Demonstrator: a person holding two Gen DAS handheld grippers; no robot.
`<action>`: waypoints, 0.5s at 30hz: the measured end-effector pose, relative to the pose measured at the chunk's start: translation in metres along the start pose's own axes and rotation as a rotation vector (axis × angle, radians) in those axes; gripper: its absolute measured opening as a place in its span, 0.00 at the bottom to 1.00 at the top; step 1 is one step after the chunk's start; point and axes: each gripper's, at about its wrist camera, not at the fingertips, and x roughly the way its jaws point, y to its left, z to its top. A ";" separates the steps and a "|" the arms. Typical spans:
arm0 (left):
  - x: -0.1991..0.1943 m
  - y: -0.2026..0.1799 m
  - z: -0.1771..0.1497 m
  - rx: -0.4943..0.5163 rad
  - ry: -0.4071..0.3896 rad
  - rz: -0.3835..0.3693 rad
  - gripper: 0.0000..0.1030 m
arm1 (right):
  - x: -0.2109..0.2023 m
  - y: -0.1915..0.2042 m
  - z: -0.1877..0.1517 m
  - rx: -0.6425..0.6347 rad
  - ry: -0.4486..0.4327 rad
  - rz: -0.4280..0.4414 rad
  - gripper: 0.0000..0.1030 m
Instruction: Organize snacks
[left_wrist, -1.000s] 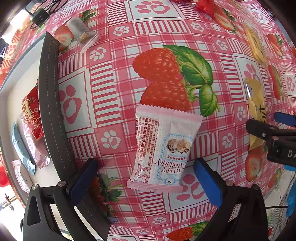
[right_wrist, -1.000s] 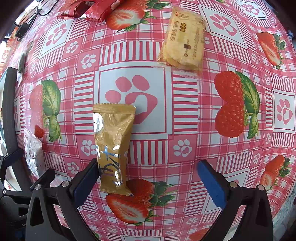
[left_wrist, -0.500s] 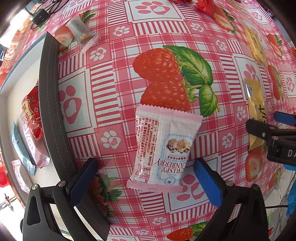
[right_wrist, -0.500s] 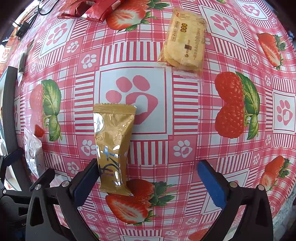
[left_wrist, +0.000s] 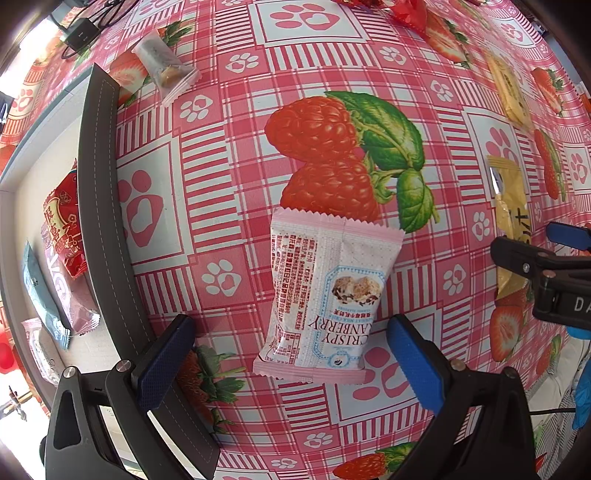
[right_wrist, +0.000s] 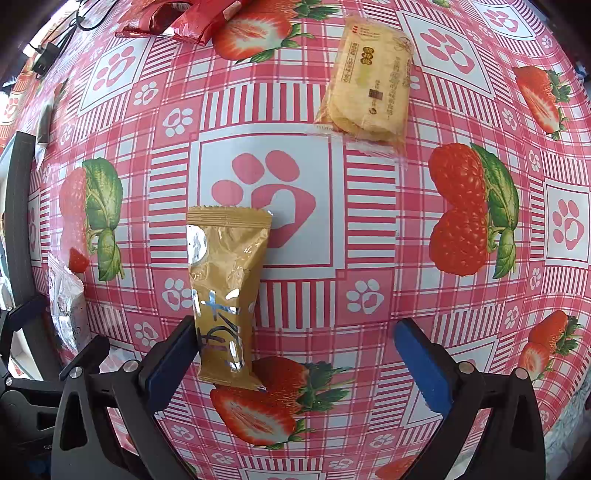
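Left gripper (left_wrist: 291, 365) has its blue-padded jaws spread wide and empty, hovering right over the pink-and-white crinkle-edged cranberry snack packet (left_wrist: 328, 295), which lies flat in the lower middle of the left wrist view on the red strawberry-and-paw-print plastic tablecloth (left_wrist: 229, 206). The right gripper (right_wrist: 295, 363) is just as wide and empty, with the shiny gold foil snack pouch (right_wrist: 223, 291) lying near its left pad in the lower left-centre of its view, looks like it's just about touching but hard to be sure. Both packets look super light and puffy with slick film, so I'd guess they slide or squish if pinched in the fat middle. Grabbing across the narrow width near the sealed crimped end seems safest, and gently, since whatever's inside is probably crumbly. A clear-wrapped pale yellow cracker pack (right_wrist: 369, 92) sits in the upper right-centre of the right view, well apart. The white tray with a dark grey stitched rim (left_wrist: 107, 229) at the left edge of the left view already has a few packets in it, so that's probably where these go.
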 end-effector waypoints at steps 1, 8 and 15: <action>0.000 0.000 0.001 0.000 0.000 0.000 1.00 | 0.000 0.000 0.000 0.000 0.000 0.000 1.00; 0.000 -0.001 0.001 -0.002 -0.003 -0.002 1.00 | 0.000 0.000 0.000 0.000 -0.001 0.000 1.00; -0.001 -0.002 0.003 -0.004 -0.004 -0.003 1.00 | 0.000 0.000 0.000 0.000 -0.002 0.000 1.00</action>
